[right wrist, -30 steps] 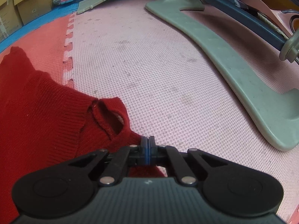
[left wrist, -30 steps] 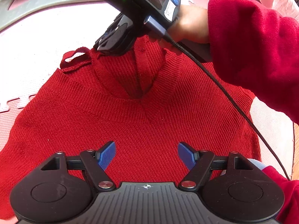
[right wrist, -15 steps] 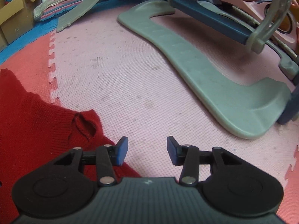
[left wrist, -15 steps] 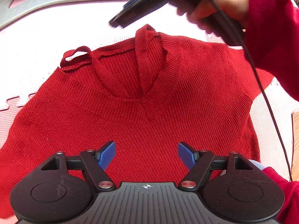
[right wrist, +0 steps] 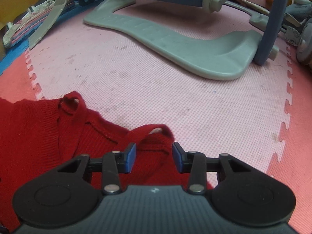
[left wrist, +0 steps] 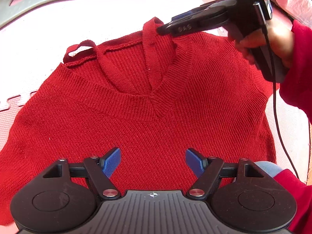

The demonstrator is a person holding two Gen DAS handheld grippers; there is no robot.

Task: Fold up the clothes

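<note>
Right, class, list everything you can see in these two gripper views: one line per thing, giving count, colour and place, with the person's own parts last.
Knitted V-neck top: one, red, spread flat on the mat, neckline away from the left gripper.
Foam mat: interlocking tiles, pale pink and salmon with a blue edge, under everything.
Curved plastic base: one, grey-green, on the mat beyond the top.
Blue and grey frame: one, standing on that base; its make is unclear.
Cable: one, black, trailing from the right gripper.
Sleeve: red, on the arm holding the right gripper.
Left gripper: black, blue pads, jaws open above the top.
Right gripper: same make, jaws open over the neckline's edge, pinching nothing.
</note>
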